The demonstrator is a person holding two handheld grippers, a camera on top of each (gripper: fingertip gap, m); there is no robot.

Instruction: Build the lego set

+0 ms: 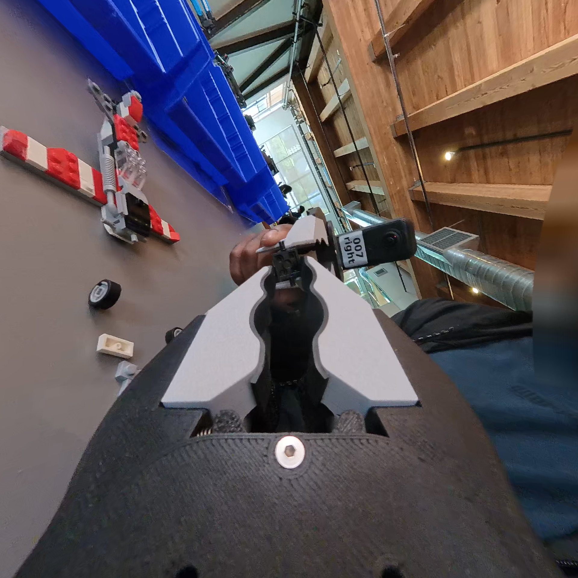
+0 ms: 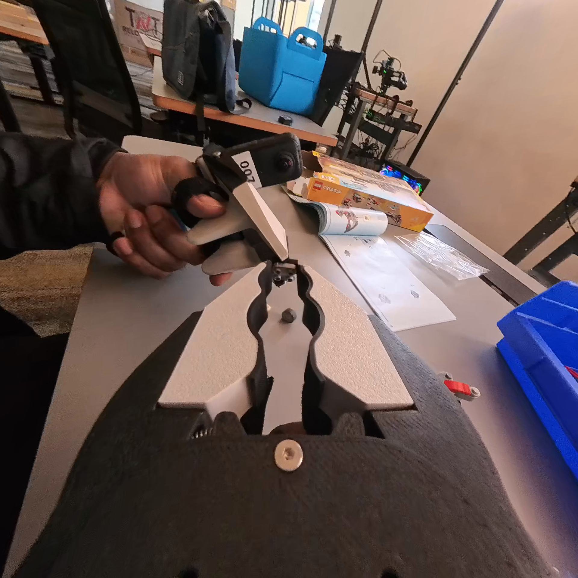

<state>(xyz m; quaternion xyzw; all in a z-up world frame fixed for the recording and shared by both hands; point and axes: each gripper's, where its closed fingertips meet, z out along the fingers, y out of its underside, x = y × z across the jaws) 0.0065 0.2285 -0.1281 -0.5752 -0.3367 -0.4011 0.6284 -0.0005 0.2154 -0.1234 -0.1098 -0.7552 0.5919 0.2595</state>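
Both grippers meet in mid-air over the grey tabletop (image 2: 131,312). The left gripper (image 1: 286,275) is clamped on a small black studded Lego piece (image 1: 284,262), and the right gripper (image 2: 284,275) pinches what looks like the same little assembly from the opposite side, tips nearly touching. The half-built red-and-white Lego plane (image 1: 119,175) lies well off to the left gripper's left, so I'd guess that hand carries it over.

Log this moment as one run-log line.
left hand-held gripper: shut on black piece | right hand-held gripper: meets it, grip unclear | plane model: on table

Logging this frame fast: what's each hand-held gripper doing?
Left hand-held gripper: shut on the small black piece.
Right hand-held gripper: shut on the same piece.
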